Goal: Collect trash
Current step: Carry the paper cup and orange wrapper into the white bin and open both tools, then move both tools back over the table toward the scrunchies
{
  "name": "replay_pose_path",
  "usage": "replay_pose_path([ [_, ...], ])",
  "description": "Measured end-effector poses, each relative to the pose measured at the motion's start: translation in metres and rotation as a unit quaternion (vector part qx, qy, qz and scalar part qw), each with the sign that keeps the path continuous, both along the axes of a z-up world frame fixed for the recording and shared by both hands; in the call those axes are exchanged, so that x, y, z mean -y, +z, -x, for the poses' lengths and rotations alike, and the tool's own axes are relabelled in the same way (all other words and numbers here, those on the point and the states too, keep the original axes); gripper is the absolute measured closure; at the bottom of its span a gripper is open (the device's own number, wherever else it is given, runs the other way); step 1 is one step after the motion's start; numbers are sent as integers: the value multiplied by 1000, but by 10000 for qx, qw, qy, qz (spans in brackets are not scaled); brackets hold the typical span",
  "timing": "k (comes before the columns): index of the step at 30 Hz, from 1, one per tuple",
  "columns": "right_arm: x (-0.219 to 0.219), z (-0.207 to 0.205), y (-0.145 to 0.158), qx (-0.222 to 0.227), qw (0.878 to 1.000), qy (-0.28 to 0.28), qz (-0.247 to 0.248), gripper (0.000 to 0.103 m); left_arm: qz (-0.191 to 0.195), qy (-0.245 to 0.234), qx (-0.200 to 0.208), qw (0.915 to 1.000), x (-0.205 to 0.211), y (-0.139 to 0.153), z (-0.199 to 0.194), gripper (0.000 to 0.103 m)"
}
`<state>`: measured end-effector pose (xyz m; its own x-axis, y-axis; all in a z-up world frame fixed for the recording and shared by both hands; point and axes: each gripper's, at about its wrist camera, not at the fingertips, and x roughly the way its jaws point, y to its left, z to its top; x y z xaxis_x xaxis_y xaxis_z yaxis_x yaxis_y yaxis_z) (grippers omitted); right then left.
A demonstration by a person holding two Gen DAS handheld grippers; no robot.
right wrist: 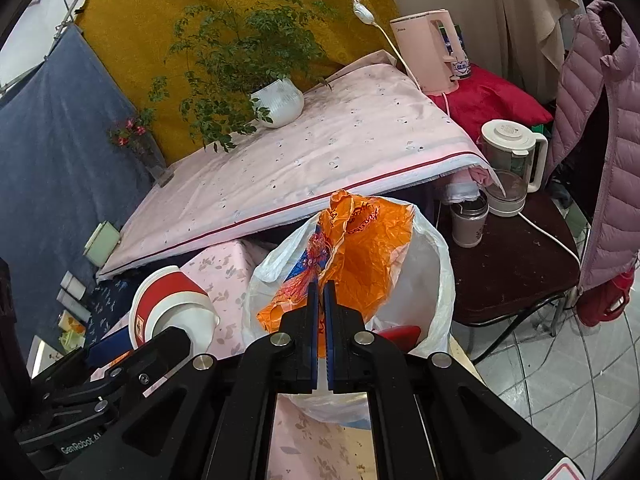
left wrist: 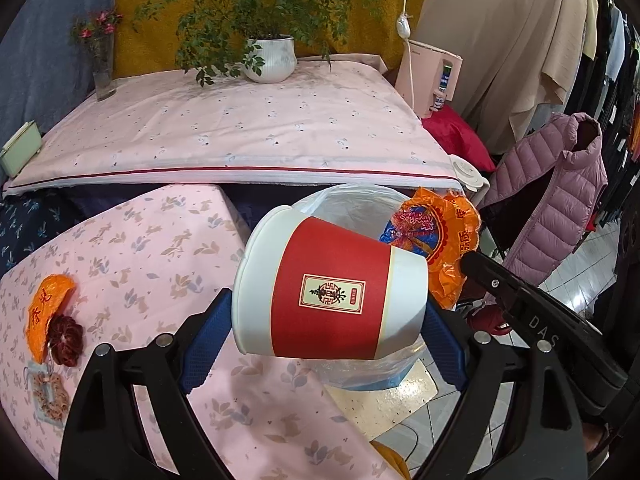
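Observation:
My left gripper [left wrist: 326, 316] is shut on a red-and-white paper cup [left wrist: 332, 286], held on its side above the table's right edge, just in front of the white trash bag [left wrist: 352, 204]. The cup also shows in the right wrist view [right wrist: 168, 300]. My right gripper [right wrist: 319, 300] is shut on an orange plastic wrapper [right wrist: 360, 248] and holds it over the open mouth of the trash bag [right wrist: 436, 264]. The wrapper also shows in the left wrist view [left wrist: 436, 236]. An orange wrapper piece [left wrist: 50, 308] and a dark red scrap [left wrist: 66, 340] lie on the pink tablecloth [left wrist: 140, 260] at the left.
A raised pink-covered platform [left wrist: 240, 132] holds a potted plant [left wrist: 270, 58] and a flower vase [left wrist: 103, 68]. A pink kettle [right wrist: 430, 52], a blender jug [right wrist: 510, 168] and a jar [right wrist: 468, 220] stand on the right, by a dark chair [right wrist: 508, 272] and a purple jacket [right wrist: 608, 140].

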<state>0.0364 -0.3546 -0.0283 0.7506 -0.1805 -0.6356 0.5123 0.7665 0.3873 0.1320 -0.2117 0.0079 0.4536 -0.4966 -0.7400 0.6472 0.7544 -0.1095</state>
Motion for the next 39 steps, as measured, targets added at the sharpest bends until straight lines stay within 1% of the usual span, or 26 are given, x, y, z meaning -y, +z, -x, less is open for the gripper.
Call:
replay_pose_path([
  [4, 8, -4, -4, -61, 10000, 10, 9, 100, -44, -27, -69, 10000, 10, -5, -5, 19],
  [10, 15, -13, -8, -130, 9999, 33, 20, 100, -6, -45, -214, 9998, 22, -10, -11, 19],
  [12, 18, -14, -10, -164, 9999, 35, -30, 98, -10, -30, -261, 9997, 23, -12, -13, 19],
  [13, 18, -15, -11, -175, 9998, 25, -45, 94, -28, -10, -259, 9997, 24, -13, -14, 19],
  [18, 19, -14, -11, -161, 9998, 12, -70, 91, -128, 58, -285, 9995, 22, -18, -16, 18],
  [24, 17, -11, -8, -129, 9999, -34, -94, 86, -112, 104, -203, 9997, 14, -14, -16, 18],
  [26, 15, -9, -6, -119, 9999, -46, -83, 81, -93, 136, -172, 9997, 9, -12, -17, 18],
  [28, 13, -7, -4, -109, 9999, -38, -62, 79, -80, 177, -152, 9997, 4, -11, -18, 18],
  [35, -2, -6, 4, -90, 9999, 60, 15, 74, -40, 438, -104, 9990, -21, -7, -23, 18],
  [39, -19, -10, 9, -103, 9997, 210, 115, 73, -82, 632, 10, 9980, -42, -8, -23, 18],
])
